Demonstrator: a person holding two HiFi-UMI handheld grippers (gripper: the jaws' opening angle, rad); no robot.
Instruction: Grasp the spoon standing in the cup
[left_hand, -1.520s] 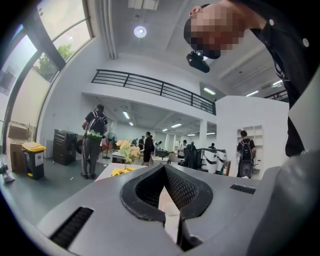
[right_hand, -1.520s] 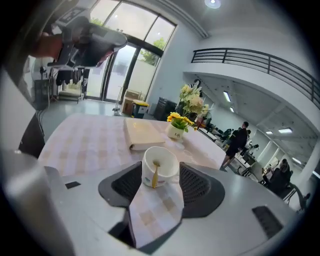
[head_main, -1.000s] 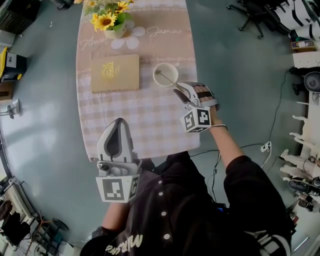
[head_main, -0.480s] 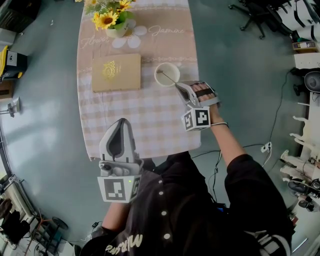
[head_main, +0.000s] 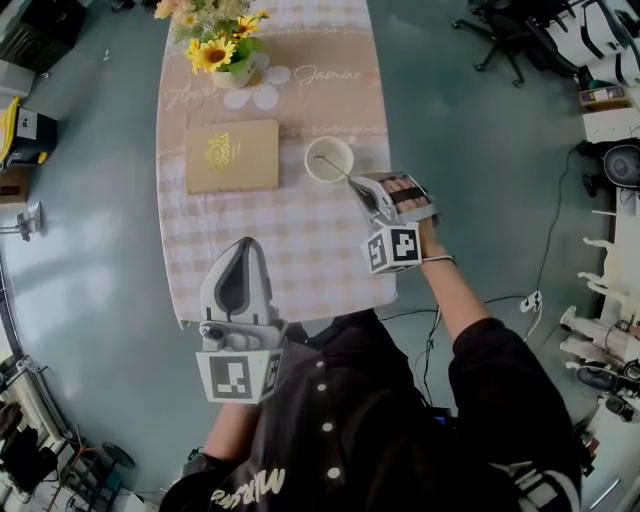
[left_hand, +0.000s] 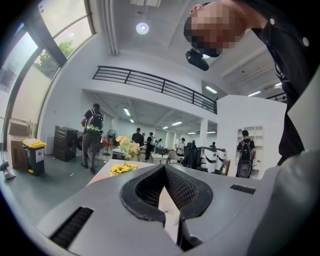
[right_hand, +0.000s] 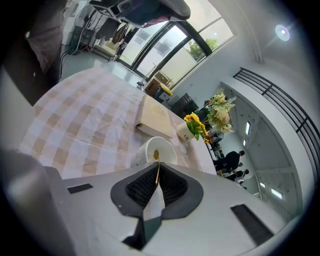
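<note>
A white cup (head_main: 330, 159) stands on the checked tablecloth, right of the middle. A thin gold spoon (head_main: 336, 168) leans in it, handle toward the table's right edge. My right gripper (head_main: 360, 183) reaches in from the right and is shut on the spoon's handle. In the right gripper view the spoon (right_hand: 156, 167) runs from the cup (right_hand: 145, 155) straight into the closed pads of the right gripper (right_hand: 157, 176). My left gripper (head_main: 240, 250) hovers over the table's near edge, shut and empty, well apart from the cup. The left gripper (left_hand: 164, 170) points level across the room.
A tan book (head_main: 232, 156) lies left of the cup. A white vase of sunflowers (head_main: 225, 50) stands at the far end. The table (head_main: 290, 250) has its right edge just beside the cup. Grey floor surrounds it, with office chairs (head_main: 500, 30) at the far right.
The right gripper's jaws have come together on the spoon's handle. Both grippers otherwise stay about where they were.
</note>
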